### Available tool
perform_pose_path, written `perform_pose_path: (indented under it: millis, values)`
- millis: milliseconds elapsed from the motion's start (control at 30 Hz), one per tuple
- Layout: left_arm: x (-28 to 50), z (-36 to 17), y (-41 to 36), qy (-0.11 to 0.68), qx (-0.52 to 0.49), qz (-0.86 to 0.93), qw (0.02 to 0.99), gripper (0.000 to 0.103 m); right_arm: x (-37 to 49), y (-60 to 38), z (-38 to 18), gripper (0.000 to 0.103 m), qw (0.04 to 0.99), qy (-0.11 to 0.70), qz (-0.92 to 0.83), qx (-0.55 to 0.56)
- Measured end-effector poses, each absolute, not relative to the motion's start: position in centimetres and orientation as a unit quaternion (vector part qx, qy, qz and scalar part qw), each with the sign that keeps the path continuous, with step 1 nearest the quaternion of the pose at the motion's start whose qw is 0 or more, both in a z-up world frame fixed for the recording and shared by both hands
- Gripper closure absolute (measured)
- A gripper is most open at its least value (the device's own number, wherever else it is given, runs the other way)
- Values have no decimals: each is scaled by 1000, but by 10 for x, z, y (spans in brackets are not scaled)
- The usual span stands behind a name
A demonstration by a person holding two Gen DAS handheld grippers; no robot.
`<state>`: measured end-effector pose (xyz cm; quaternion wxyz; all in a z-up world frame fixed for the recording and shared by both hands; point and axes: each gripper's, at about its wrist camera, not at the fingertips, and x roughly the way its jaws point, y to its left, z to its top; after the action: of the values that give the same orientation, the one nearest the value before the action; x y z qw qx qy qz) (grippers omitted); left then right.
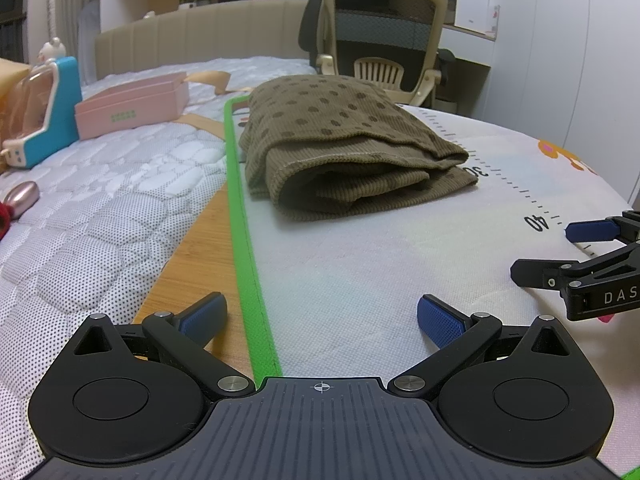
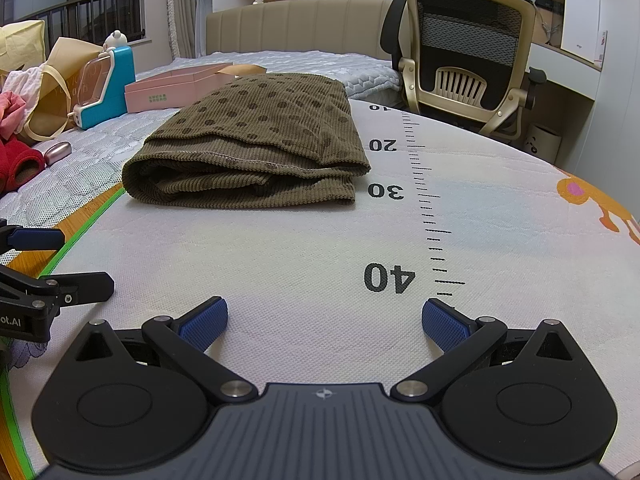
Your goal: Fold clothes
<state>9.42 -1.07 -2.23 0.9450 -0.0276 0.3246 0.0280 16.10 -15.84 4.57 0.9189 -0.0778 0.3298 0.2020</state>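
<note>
While the brown dotted cloth [image 2: 248, 140] lies folded on the white mat [image 2: 320, 248], the left gripper [image 1: 322, 318] and right gripper [image 2: 325, 322] sit wide open, holding nothing.

My left wrist camera sits low over the mat's [image 1: 360, 264] green edge, my right just beside it, further in. Both face the headboard and share the folded cloth [image 1: 344, 148] [image 2: 256, 148], near ahead.

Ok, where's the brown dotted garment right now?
The brown dotted garment lies folded on the white mat, ahead of both open grippers, between the mat's green edge and the printed ruler scale.
</note>
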Motion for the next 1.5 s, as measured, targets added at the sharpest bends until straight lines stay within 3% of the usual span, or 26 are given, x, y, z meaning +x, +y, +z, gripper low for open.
perform_pose_path:
  millis: [1500]
  values:
    - [94,-22,-10,327,-30,42,944,0,161,-159,46,0,919,330,202,-78]
